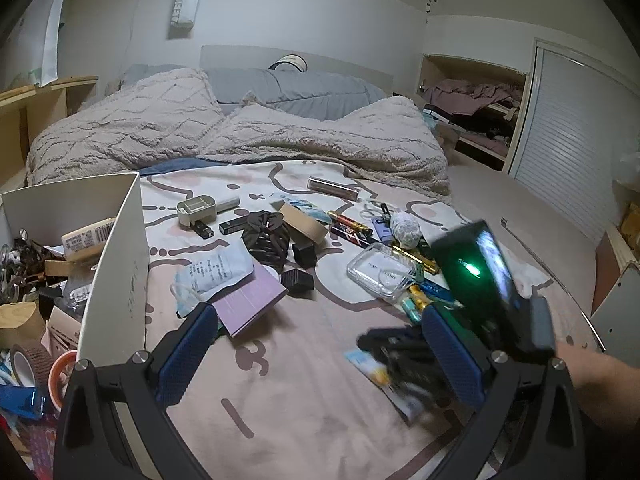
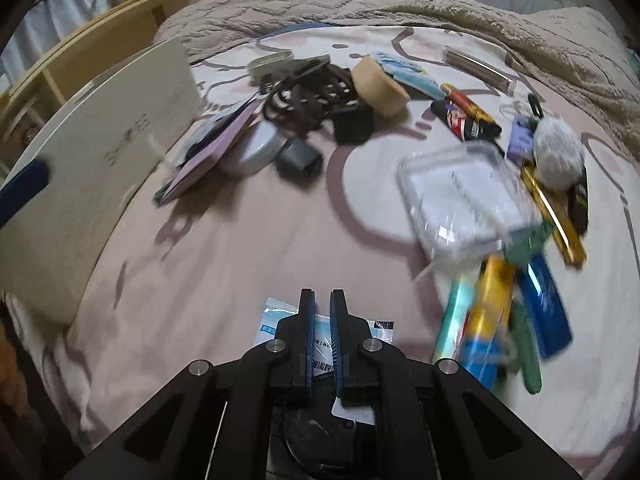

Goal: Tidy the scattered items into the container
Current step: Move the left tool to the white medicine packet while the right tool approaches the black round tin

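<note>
Pointing steeply down, right tongs [image 2: 322, 312] closed

Bedroom in a home, as I see it: bed [image 1: 304, 360] with printed sheet; fluffy blanket [image 1: 240, 136] and grey pillows [image 1: 296, 88] at its head; closet shelves [image 1: 472, 108] of clothes beside it.

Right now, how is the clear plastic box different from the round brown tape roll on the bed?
The clear flat plastic box is see-through with a white label inside; the round tan tape roll is solid cardboard-brown. The box is a flat rectangle; the roll is a ring with a hollow middle. The box lies nearer the gold and blue sticks, the roll beside the dark brown hair claw. Both rest on the pink patterned bed sheet, outside the white container.
</note>
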